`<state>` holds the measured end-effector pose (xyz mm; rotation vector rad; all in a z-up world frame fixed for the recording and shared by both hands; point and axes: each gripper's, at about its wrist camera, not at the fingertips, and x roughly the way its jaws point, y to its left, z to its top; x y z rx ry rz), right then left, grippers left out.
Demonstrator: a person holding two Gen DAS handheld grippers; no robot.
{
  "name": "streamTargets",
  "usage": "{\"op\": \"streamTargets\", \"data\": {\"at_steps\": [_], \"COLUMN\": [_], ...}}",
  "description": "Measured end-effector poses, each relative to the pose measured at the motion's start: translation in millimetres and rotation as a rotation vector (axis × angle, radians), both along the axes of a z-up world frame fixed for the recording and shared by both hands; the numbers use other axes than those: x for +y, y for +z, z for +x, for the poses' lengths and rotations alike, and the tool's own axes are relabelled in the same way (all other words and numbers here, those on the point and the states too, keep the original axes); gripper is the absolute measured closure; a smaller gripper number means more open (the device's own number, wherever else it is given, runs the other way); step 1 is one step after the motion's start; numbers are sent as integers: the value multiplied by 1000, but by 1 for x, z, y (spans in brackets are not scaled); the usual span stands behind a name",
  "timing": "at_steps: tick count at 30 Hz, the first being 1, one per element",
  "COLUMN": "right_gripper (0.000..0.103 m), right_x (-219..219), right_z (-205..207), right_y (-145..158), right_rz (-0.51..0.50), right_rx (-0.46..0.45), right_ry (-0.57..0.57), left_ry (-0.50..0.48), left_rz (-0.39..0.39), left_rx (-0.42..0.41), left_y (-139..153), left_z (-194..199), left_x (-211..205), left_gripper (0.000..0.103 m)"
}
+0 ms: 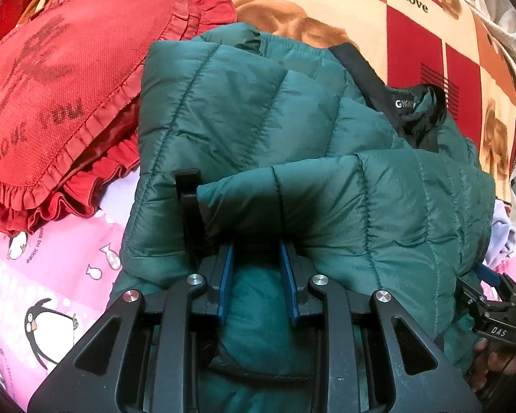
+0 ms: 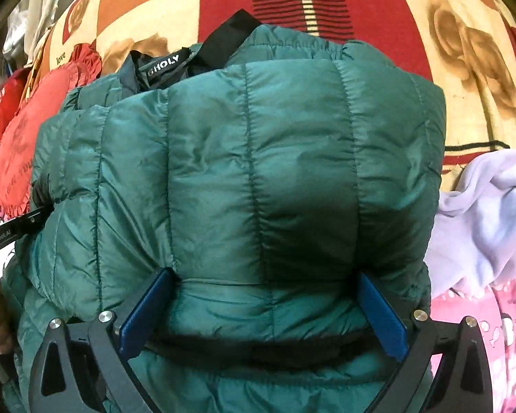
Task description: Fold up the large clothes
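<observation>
A green quilted puffer jacket (image 1: pixel 244 110) lies bunched on the bed, its black collar label (image 1: pixel 404 103) facing up. My left gripper (image 1: pixel 256 268) is shut on a fold of it: green fabric is pinched between the blue pads (image 1: pixel 225 285), and a sleeve lies across the fingers. In the right wrist view the same jacket (image 2: pixel 244 158) bulges over my right gripper (image 2: pixel 265 292). Its jaws stand wide apart, with a thick fold and the black hem band (image 2: pixel 258 351) between the blue pads (image 2: pixel 144 313). Its fingertips are hidden under the fabric.
A red frilled heart cushion (image 1: pixel 62 103) lies left of the jacket. Beyond it spreads a red, orange and cream checked blanket (image 1: pixel 412 51). A pink penguin sheet (image 1: pixel 51 292) covers the near side. A lavender garment (image 2: pixel 492 206) is crumpled on the right.
</observation>
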<state>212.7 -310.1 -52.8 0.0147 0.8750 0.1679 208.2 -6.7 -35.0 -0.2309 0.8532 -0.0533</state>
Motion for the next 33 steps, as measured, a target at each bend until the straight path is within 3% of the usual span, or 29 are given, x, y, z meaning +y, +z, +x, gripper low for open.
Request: {"op": "streamTargets", "data": {"at_steps": [4,7,14,18,26,27,28,30,33], "right_gripper": [0,0,0,0,0,0,0,0,0], "right_x": [-5,-13,-54,-82,-132,-136,-140,-141,-131], "right_z": [-11,-29,-105,-161,-258,-264,-270,-273,-278], "right_y": [21,46,83,73,25,19,11,-1,-15], "right_rz": [24,31,65,76,130,155,182,206,220], "right_rx": [-46,-110,-178,-145,2,20,48,95,145], "right_ry": [-1,-23,-85,-115,-149,-141,-128,-99,-12], "left_ry": [1,-21,-80,-93,-103,-102,-100,-106,-113], "left_rz": [8,28,83,76,48,47,36,-5,-35], "left_rx": [-16,-96,-196,-210,-189,-181,-171,-155,-96], "left_y": [11,34,66,77,81,80,76,66,44], "left_z": [-7,-23,-62,-87,-156,-162,-169,-189,-213], "left_x": [2,1,17,46,97,98,100,105,109], "left_gripper": [78,78,78,78,78,69,48,32,32]}}
